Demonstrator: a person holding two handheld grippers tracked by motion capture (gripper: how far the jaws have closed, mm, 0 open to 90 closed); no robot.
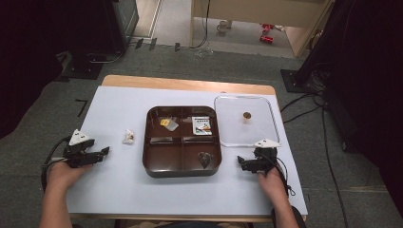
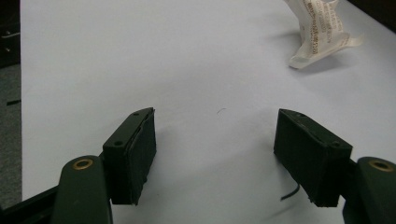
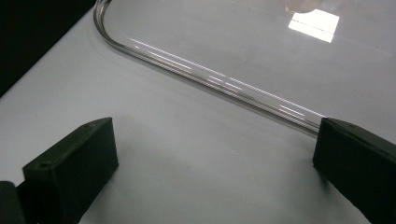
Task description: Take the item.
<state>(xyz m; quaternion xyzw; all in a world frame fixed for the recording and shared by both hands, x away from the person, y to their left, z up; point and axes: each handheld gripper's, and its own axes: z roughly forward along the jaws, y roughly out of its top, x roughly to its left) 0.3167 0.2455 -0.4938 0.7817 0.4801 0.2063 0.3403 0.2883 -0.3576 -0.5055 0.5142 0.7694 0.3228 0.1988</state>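
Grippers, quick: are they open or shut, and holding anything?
Left gripper: open, holding nothing.
Right gripper: open, holding nothing.

Crumpled white wrapper (image 1: 128,137) with brown print, lying loose on the white worktop (image 1: 119,185) just left of the brown tray (image 1: 148,161); in the left gripper view the wrapper (image 2: 320,35) stands partly upright, its twisted end flared flat on the sheet, ahead and to the right of the jaws

Wrapper (image 1: 128,137) left of tray (image 1: 152,161); lid (image 1: 273,128) right of tray (all on table (image 1: 190,199)).
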